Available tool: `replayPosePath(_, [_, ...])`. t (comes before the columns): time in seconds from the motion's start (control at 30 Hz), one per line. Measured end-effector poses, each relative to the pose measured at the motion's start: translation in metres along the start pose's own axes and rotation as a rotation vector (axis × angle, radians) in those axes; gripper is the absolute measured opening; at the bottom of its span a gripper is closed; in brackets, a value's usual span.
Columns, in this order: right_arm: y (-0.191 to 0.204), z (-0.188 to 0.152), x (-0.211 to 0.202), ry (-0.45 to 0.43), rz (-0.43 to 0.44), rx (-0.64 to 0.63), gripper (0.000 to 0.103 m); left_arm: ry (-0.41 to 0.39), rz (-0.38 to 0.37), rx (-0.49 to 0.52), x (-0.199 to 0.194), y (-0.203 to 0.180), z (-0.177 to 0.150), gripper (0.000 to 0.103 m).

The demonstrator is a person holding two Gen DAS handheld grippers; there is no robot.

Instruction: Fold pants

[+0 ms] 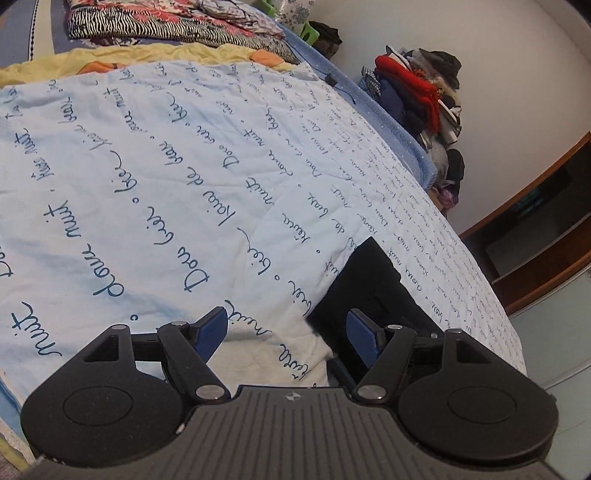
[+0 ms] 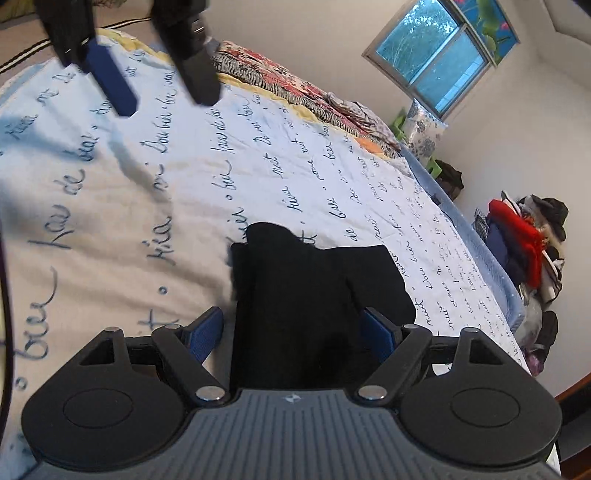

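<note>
The black pants [image 2: 306, 291] lie in a folded bundle on the white bedsheet with blue script [image 2: 110, 229]. My right gripper [image 2: 293, 321] hangs low over them, open, with the bundle between its blue pads [image 2: 207, 332]; no grip shows. My left gripper [image 1: 286, 321] is open above bare sheet with nothing between its fingers. In its view the pants [image 1: 373, 280] sit just beyond its right finger. Seen from the right wrist, the left gripper [image 2: 168, 101] hovers over the sheet at the upper left, away from the pants.
A stack of zebra and floral bedding [image 1: 166, 26] and a yellow cloth [image 1: 92, 59] lie at the bed's far end. A heap of clothes [image 1: 417, 92] stands against the wall past the bed's blue edge [image 1: 399, 122]. Wooden furniture [image 1: 535, 229] is at the right.
</note>
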State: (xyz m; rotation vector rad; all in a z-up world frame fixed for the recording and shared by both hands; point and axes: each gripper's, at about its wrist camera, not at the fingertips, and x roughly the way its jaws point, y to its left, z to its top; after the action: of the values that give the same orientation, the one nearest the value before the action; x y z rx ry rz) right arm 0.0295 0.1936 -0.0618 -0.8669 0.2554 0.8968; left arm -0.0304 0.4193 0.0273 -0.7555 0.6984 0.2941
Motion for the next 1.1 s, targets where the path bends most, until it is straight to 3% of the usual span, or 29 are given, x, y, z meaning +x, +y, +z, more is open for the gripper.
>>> replayPosePath(0.27, [-0.006,0.008,0.018,0.039,0.009,0.053,0.081,0.018,-0.009,-0.012,0.003,0.005,-0.003,0.073])
replayPosePath(0.4, [-0.007,0.012,0.020,0.053,0.047,0.068,0.064,0.021,-0.009,-0.019,0.002,0.005,-0.004,0.073])
replayPosePath(0.67, [-0.001,0.016,0.019,0.066,0.063,0.053,0.051,0.030,-0.010,-0.001,0.001,-0.005,-0.004,0.073])
replayPosePath(0.73, [-0.002,0.015,0.019,0.065,0.091,0.064,0.036,0.032,-0.009,-0.002,0.002,-0.006,-0.003,0.073])
replayPosePath(0.83, [-0.003,0.013,0.017,0.055,0.116,0.089,0.029,0.041,-0.015,-0.019,0.006,-0.006,0.001,0.073])
replayPosePath(0.93, [-0.016,0.009,0.012,0.029,0.145,0.191,0.020,0.064,-0.066,-0.055,0.015,-0.005,0.009,0.077])
replayPosePath(1.1, [-0.042,-0.002,0.003,-0.016,0.209,0.387,0.017,0.130,-0.186,-0.149,0.045,-0.007,0.020,0.081])
